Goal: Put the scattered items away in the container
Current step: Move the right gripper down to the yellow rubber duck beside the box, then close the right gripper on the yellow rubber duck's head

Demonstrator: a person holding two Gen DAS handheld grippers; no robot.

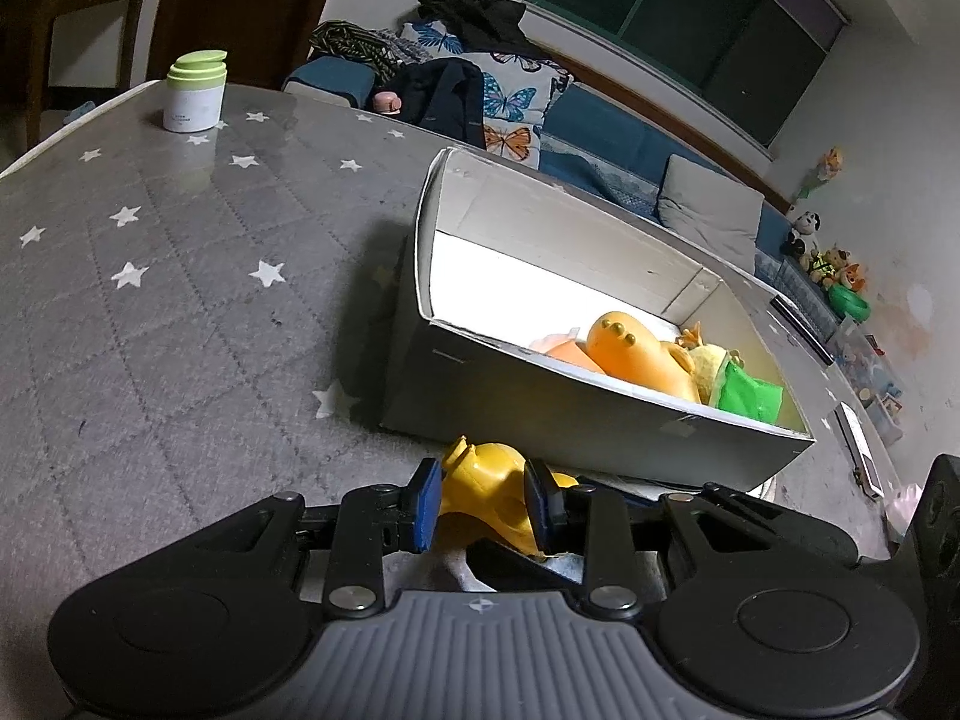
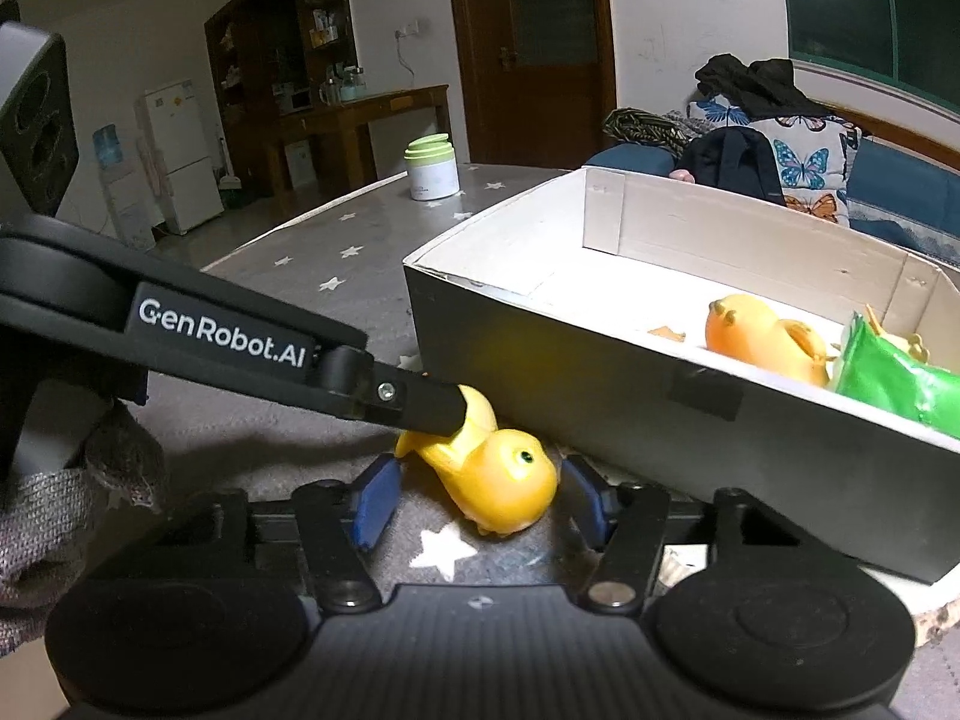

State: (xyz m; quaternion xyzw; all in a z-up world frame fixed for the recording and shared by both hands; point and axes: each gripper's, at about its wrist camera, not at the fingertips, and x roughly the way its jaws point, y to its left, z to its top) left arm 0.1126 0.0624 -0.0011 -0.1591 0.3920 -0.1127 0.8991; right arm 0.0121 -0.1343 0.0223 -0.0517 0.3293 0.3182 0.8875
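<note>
Left tool (image 1: 483,501) pinching the yellow duck toy (image 1: 489,492) at its tail end, blue pads tight on both sides; in the right wrist view its arm reads "GenRobot.AI" in white. Right tool (image 2: 477,501) spread wide, blue pads on either side of the duck's head, not touching it. Duck (image 2: 501,480) lies on the counter (image 1: 180,300), just beside the near wall of the box (image 1: 570,408), outside it. A gloved hand (image 2: 54,516) shows at the left edge of the right wrist view.

Box is grey outside, white inside, open on top. Inside it, toward the end away from the duck: an orange duck-like toy (image 2: 762,336), a green packet (image 2: 888,384), and something pale yellow next to the packet, unclear what. Counter cover is grey, quilted, with white stars. Beyond the box's far corner stands a white jar with green lid (image 1: 195,93), well apart; small print on it, unreadable. Behind the box, a blue sofa (image 1: 600,132) with butterfly cushions.
</note>
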